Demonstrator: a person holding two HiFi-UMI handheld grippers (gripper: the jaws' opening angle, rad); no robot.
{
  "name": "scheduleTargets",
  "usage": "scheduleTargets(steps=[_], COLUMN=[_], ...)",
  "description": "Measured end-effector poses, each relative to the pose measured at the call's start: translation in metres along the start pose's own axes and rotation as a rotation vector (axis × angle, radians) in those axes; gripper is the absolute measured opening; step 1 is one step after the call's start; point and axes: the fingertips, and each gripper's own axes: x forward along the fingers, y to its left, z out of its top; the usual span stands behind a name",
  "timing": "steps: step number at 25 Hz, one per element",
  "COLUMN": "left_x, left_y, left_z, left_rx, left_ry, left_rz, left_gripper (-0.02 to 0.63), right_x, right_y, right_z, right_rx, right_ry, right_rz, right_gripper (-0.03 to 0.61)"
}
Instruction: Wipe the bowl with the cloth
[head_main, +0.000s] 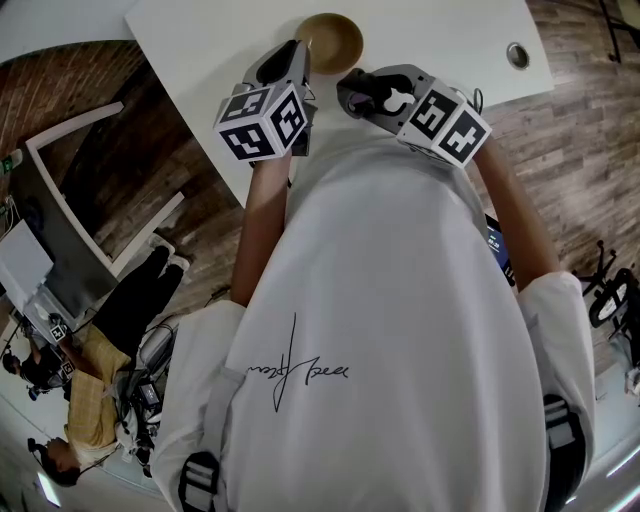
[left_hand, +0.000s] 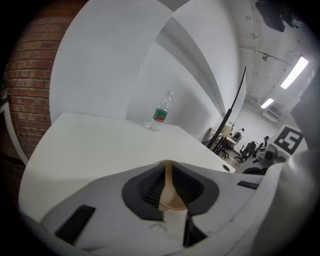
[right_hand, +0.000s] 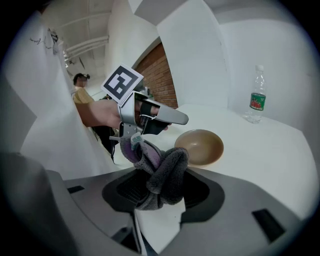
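Left gripper (left_hand: 168, 170) jaws a slit apart by the bowl (right_hand: 200, 146) rim, apparently not clamping it. Right gripper (right_hand: 161, 192) pinches the bunched cloth (right_hand: 162, 172). Bowl sits loose on the table (right_hand: 265, 150), just beyond the cloth. Risk: wiping pressure skids or tips it.

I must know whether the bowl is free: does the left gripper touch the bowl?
Apart. In the right gripper view, white table shows between the left gripper and the bowl.
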Motion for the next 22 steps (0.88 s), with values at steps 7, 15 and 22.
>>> scheduleTargets(steps=[7, 15, 22], left_x=[-0.028, -0.048, -0.071], left_y=[-0.024, -0.049, -0.05], left_z=[0.025, 0.043, 0.064], left_rx=[0.086, 0.07, 0.07], left_ry=[-0.114, -0.194, -0.256], left_rz=[-0.019, -0.082, -0.106], left_gripper=[0.056, 0.039, 0.02], right_x=[-0.025, -0.055, -0.088], right_y=[0.0, -0.008, -0.013], right_z=[0.011, 0.028, 0.058], right_rx=[0.015, 0.065, 0.12], right_ry=[-0.064, -0.196, -0.35], right_rz=[-0.053, -0.115, -0.152], right_gripper=[0.183, 0.183, 0.183])
